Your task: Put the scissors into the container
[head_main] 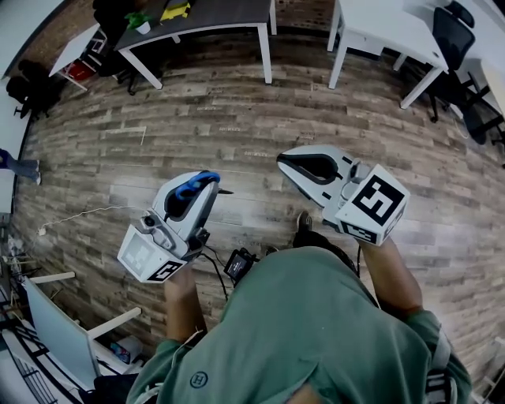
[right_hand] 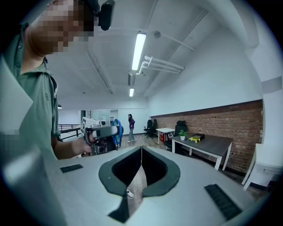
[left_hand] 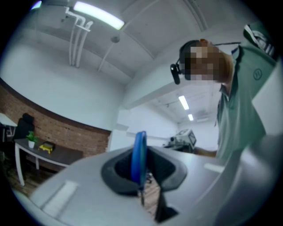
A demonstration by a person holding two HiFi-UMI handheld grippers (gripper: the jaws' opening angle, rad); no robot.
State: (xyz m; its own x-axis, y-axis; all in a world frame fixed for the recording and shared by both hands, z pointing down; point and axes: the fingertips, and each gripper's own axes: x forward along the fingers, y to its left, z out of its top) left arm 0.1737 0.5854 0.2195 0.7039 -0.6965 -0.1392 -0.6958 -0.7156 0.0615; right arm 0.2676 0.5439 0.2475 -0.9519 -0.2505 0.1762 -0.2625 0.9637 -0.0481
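Scissors (left_hand: 139, 154): up in the air, pinched in the left gripper (head_main: 211, 184). The blue handle sits between the jaws and a thin dark tip pokes out in front.
Left gripper: closed tight on the scissors, likely so they cannot slip while carried.
Right gripper (right_hand: 141, 149): jaws pressed together with nothing in them. It hangs beside the other one, likely waiting.
Container: not in any view, so the drop is not done yet.
Place: both grippers are over the wooden floor (head_main: 237, 118), and the dark table (head_main: 213, 12) is well apart.
Writing: only a round mark with the letter H on the green shirt (head_main: 316, 331). The marker cubes (head_main: 371, 203) carry black-and-white squares, no words.
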